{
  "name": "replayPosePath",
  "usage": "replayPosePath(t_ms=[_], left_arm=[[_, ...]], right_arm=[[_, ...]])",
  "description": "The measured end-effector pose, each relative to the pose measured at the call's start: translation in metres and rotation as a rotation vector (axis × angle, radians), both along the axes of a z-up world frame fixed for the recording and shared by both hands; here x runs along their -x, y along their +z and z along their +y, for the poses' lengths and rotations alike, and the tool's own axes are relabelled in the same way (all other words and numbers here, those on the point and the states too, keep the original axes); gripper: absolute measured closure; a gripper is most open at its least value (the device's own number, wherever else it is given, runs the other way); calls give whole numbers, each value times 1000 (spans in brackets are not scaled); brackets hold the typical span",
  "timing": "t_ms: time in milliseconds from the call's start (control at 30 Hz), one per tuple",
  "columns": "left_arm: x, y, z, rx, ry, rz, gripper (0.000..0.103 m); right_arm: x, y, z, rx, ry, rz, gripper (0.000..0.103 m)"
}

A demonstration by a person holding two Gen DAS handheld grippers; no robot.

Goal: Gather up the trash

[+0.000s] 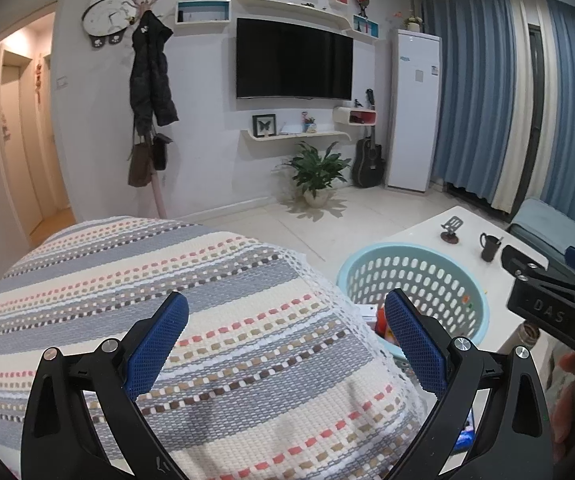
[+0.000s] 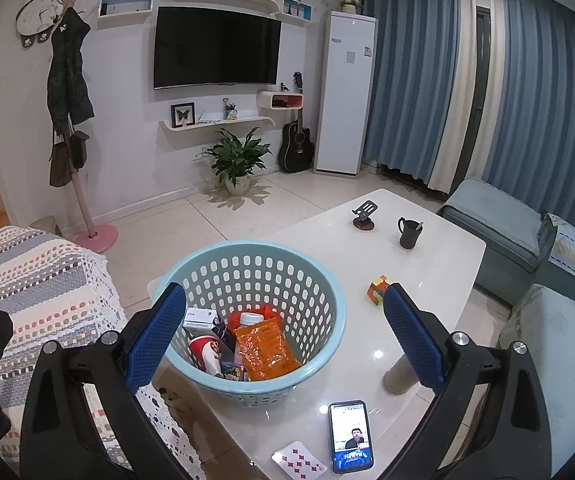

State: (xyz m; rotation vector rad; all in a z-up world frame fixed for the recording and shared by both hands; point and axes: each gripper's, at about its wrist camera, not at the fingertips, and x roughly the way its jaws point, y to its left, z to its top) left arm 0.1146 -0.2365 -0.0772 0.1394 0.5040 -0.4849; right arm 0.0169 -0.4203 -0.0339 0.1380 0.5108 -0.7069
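The left gripper [image 1: 285,344] hangs over a striped woven sofa cover [image 1: 135,304] with its blue-padded jaws spread wide and nothing between them. The right gripper [image 2: 283,336] is also wide apart and empty, poised above a light blue perforated basket [image 2: 327,308] that stands on the near left part of a white coffee table [image 2: 427,264]. Inside the basket lie the collected pieces of trash: an orange packet [image 2: 265,350], a white bottle [image 2: 252,319] behind it, a small white box [image 2: 199,318] and a red and white cup [image 2: 205,354]. Still on the table are a playing card [image 2: 299,465] at the near edge, a smartphone [image 2: 351,436] with its screen lit just beside it, and a colourful puzzle cube [image 2: 377,289] to the right of the basket. Farther back stand a black mug [image 2: 408,233] and a small phone stand [image 2: 364,216].
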Motion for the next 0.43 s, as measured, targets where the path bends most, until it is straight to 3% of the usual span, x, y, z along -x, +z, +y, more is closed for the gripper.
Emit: replayPosePath(t_ms=[433], left_arm=[[10,18,19,-6,7,-11,7]], right_arm=[[21,18,13,-2,20,-45,8]])
